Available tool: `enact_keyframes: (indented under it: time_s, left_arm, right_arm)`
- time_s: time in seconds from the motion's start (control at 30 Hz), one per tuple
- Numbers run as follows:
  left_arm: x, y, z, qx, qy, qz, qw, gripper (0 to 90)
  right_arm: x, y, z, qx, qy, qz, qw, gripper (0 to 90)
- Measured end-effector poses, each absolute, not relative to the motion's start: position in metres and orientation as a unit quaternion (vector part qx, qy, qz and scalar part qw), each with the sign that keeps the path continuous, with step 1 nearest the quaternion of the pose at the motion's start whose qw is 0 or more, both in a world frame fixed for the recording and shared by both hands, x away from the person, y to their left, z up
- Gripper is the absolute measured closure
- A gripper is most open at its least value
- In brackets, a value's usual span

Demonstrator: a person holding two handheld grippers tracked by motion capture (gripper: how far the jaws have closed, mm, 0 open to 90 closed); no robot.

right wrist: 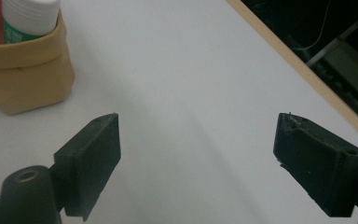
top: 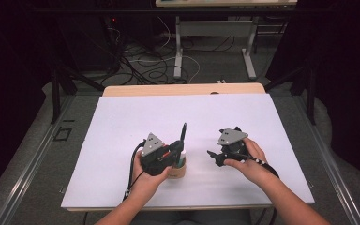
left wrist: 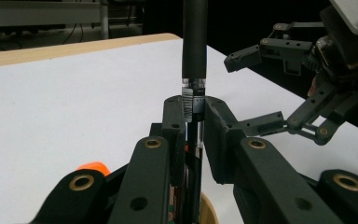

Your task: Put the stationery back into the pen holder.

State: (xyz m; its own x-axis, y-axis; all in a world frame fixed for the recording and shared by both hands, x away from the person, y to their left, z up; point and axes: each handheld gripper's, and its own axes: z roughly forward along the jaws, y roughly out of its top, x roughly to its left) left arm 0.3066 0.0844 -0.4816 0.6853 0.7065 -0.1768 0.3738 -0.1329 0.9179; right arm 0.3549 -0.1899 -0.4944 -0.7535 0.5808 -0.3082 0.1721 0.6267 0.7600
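A slim black pen (top: 183, 133) stands upright over a tan holder (top: 177, 171) near the front middle of the white table. My left gripper (top: 179, 149) is shut on the pen's lower part; in the left gripper view the pads clamp the pen (left wrist: 195, 42) just below its clear band. A white bottle (top: 182, 157) with a green label sits in the holder. My right gripper (top: 214, 149) rests to the right of the holder, open with nothing between its jaws (right wrist: 198, 144). The holder (right wrist: 23, 70) and the bottle (right wrist: 30, 16) lie to its upper left. The right gripper (left wrist: 244, 93) also shows beyond the pen.
A white sheet (top: 122, 122) covers the table, with a wooden edge (top: 183, 89) at the far side. Beyond it the floor holds cables (top: 140, 63) and a desk frame (top: 178, 51). Dark space surrounds the table on both sides.
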Motion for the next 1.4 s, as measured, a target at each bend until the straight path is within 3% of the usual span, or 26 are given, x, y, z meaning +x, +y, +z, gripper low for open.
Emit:
enact_keyframes:
  time_s: [0.37,1.23,1.4]
  left_arm:
    - [0.302,0.083,-0.487,0.743,0.356,0.166,0.541,79.2]
    - [0.296,0.085,-0.495,0.748,0.361,0.172,0.53,78.7]
    - [0.295,0.087,-0.491,0.746,0.359,0.173,0.534,71.8]
  right_arm:
    - [0.367,-0.204,-0.507,0.321,0.84,0.376,0.224,4.2]
    - [0.362,-0.218,-0.518,0.383,0.799,0.412,0.213,3.9]
    - [0.362,-0.221,-0.518,0.384,0.795,0.416,0.216,3.9]
